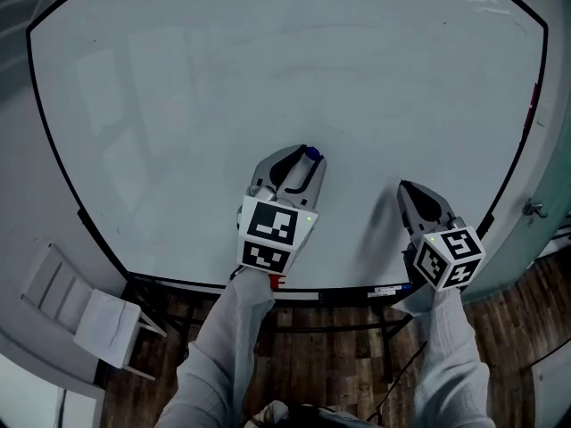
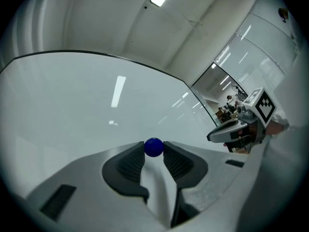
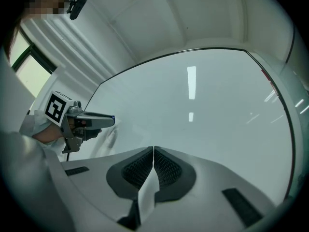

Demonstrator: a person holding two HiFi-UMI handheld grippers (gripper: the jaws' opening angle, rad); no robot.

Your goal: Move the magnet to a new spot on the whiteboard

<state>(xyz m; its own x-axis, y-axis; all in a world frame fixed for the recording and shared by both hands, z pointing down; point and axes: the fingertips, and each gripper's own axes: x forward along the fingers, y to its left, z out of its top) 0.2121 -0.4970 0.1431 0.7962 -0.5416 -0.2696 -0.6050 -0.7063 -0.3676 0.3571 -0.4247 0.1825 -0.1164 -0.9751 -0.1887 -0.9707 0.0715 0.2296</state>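
Note:
A small round blue magnet (image 2: pixel 153 147) sits pinched between the tips of my left gripper (image 2: pixel 154 151), held a little off the whiteboard (image 2: pixel 87 105). In the head view the magnet (image 1: pixel 311 154) shows at the tip of the left gripper (image 1: pixel 308 160), in front of the lower middle of the whiteboard (image 1: pixel 268 69). My right gripper (image 1: pixel 403 188) hovers to the right of it, near the board's lower right. Its jaws are closed together with nothing between them (image 3: pixel 153 151). The right gripper view also catches the left gripper (image 3: pixel 108 120) at the left.
The board's black frame and tray edge (image 1: pixel 339 290) run below both grippers, with a red marker end (image 1: pixel 276 281) on it. A white folding chair (image 1: pixel 85 306) stands at the lower left on the wooden floor (image 1: pixel 357 364). A door handle (image 1: pixel 535 209) is at the right.

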